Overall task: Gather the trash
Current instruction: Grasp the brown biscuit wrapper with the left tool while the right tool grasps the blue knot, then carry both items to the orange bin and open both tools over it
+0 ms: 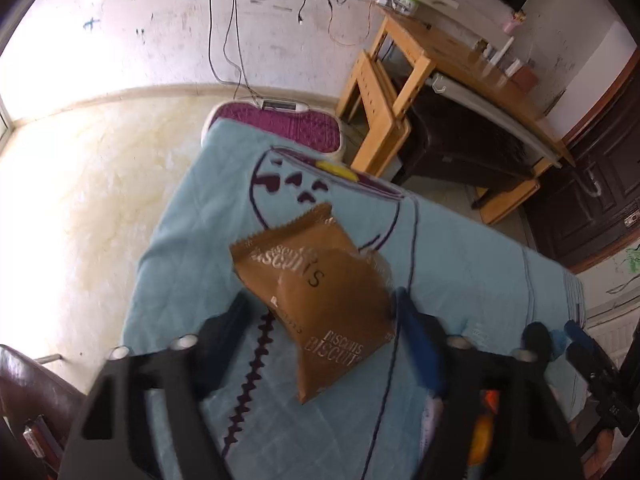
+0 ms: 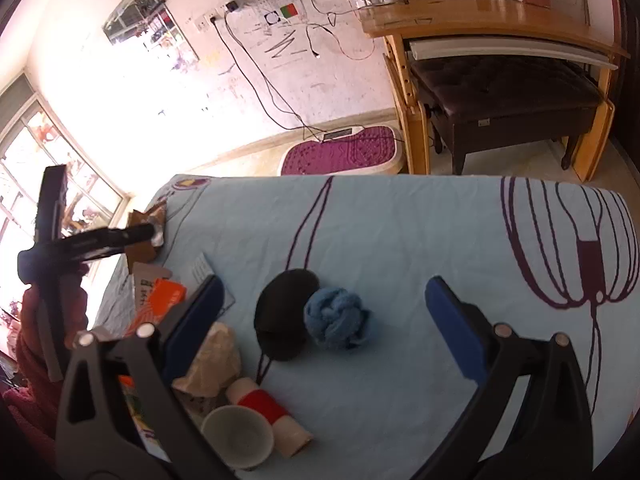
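A brown biscuit wrapper (image 1: 320,292) sits between the fingers of my left gripper (image 1: 320,304), whose pads press on its two side edges above the light-blue bedsheet (image 1: 460,260). In the right wrist view that wrapper (image 2: 142,256) shows at the sheet's far left corner. My right gripper (image 2: 324,282) is open and holds nothing. It hangs over a black face mask (image 2: 280,320) and a blue crumpled wad (image 2: 336,316) that lie side by side on the bedsheet (image 2: 400,220).
Near my right gripper's left finger lie a crumpled tissue (image 2: 216,360), two paper cups (image 2: 240,436), a red-banded roll (image 2: 268,408) and an orange packet (image 2: 164,300). Beyond the bed are a purple mat (image 2: 344,152), a wooden desk (image 2: 480,12) and a dark stool (image 2: 504,92).
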